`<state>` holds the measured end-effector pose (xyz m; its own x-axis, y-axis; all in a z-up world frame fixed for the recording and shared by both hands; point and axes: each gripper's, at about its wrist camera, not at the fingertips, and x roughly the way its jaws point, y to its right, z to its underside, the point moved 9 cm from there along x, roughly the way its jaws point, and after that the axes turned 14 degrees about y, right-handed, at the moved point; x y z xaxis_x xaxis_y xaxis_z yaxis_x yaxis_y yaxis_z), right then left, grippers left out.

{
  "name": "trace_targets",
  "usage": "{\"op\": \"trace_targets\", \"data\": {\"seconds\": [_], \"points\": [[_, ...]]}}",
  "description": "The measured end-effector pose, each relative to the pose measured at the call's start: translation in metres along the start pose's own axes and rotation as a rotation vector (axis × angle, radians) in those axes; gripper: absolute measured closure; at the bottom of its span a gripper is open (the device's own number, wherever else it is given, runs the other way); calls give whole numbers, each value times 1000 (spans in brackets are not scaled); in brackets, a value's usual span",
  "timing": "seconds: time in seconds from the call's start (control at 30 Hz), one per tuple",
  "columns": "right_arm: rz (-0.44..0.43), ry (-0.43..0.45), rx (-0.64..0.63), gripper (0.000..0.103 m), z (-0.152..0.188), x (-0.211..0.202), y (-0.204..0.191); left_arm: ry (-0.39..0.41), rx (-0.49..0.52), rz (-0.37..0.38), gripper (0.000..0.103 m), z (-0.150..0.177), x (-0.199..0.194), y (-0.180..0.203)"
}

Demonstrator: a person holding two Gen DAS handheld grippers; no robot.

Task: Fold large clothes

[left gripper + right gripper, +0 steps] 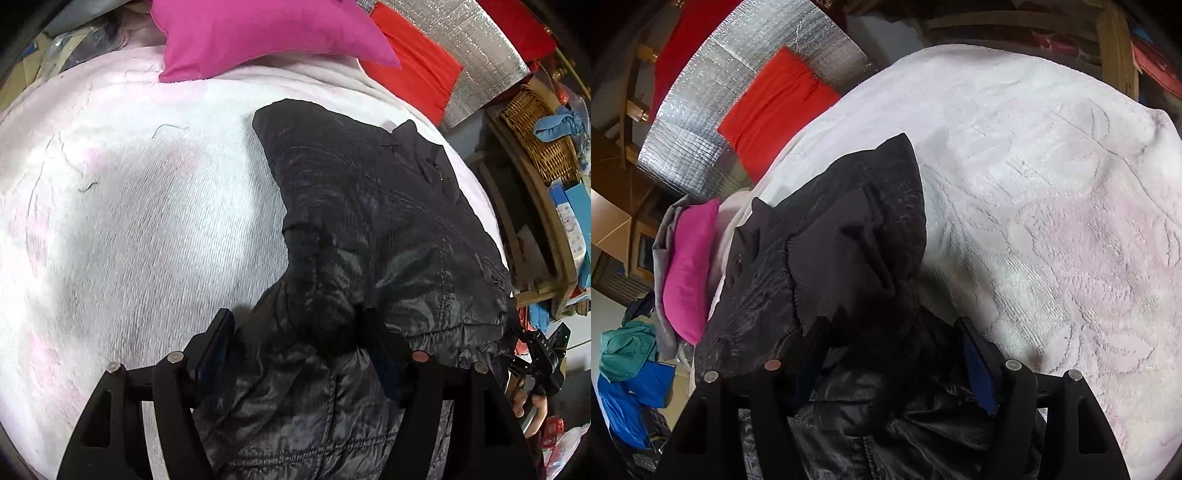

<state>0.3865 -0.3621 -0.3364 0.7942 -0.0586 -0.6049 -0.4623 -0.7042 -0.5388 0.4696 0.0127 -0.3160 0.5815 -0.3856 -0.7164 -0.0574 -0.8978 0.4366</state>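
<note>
A black quilted jacket (369, 206) lies on a pale pink fleece blanket (129, 221) covering a bed. My left gripper (299, 325) hovers over the jacket's near part with its jaws wide apart and a fold of the fabric between them. In the right wrist view the jacket (831, 236) lies folded over itself, with its shiny part near the camera. My right gripper (894, 332) is open too, its jaws spread either side of bunched jacket fabric. The blanket (1052, 184) stretches to the right.
A magenta pillow (258, 33) lies at the head of the bed, with a red cushion (417, 66) and silver foil panel (472, 44) behind. A wooden shelf with a wicker basket (535, 140) stands right of the bed. Blue and teal clothes (624, 369) lie on the floor.
</note>
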Motion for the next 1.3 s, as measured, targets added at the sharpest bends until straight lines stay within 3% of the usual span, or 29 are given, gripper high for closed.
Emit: {"op": "trace_targets", "data": {"seconds": [0.03, 0.1, 0.17, 0.3, 0.37, 0.43, 0.53, 0.6, 0.63, 0.77, 0.9, 1.07, 1.13, 1.2, 1.3], "points": [[7, 5, -23, 31, 1, 2, -4, 10, 2, 0, 33, 2, -1, 1], [18, 17, -87, 49, 3, 4, -13, 27, 21, 3, 48, 5, -2, 3], [15, 33, -142, 60, 3, 2, -24, 52, 56, -3, 55, 7, -4, 7], [-11, 85, -194, 67, -3, -11, -37, 99, 90, -6, 66, 6, -13, 12], [-28, 94, -200, 67, -5, -13, -36, 106, 81, -4, 66, 5, -13, 7], [-11, 41, -207, 67, 2, -5, -29, 101, 91, -17, 64, 9, -12, 6], [-33, 7, -148, 60, 1, -8, -23, 113, 123, -70, 49, 10, -20, 6], [-76, -3, -76, 37, -4, -18, -19, 114, 131, -80, 41, 13, -29, 6], [-96, 0, -51, 33, -7, -23, -17, 118, 136, -79, 40, 15, -34, 6], [-100, -6, -22, 32, -10, -34, 0, 132, 119, -98, 38, 24, -57, -9], [-73, -43, -25, 32, -7, -35, 21, 90, 49, -88, 38, 44, -67, -25], [-121, -107, -5, 34, 6, -31, 28, 94, 134, -105, 39, 67, -77, -23], [-112, -109, -28, 42, 10, -27, 25, 95, 169, -135, 51, 70, -73, -22], [-104, -107, -61, 60, 13, -27, 21, 90, 166, -157, 66, 71, -69, -26], [-90, -73, -124, 71, 13, -29, 10, 102, 179, -169, 73, 69, -69, -25]]}}
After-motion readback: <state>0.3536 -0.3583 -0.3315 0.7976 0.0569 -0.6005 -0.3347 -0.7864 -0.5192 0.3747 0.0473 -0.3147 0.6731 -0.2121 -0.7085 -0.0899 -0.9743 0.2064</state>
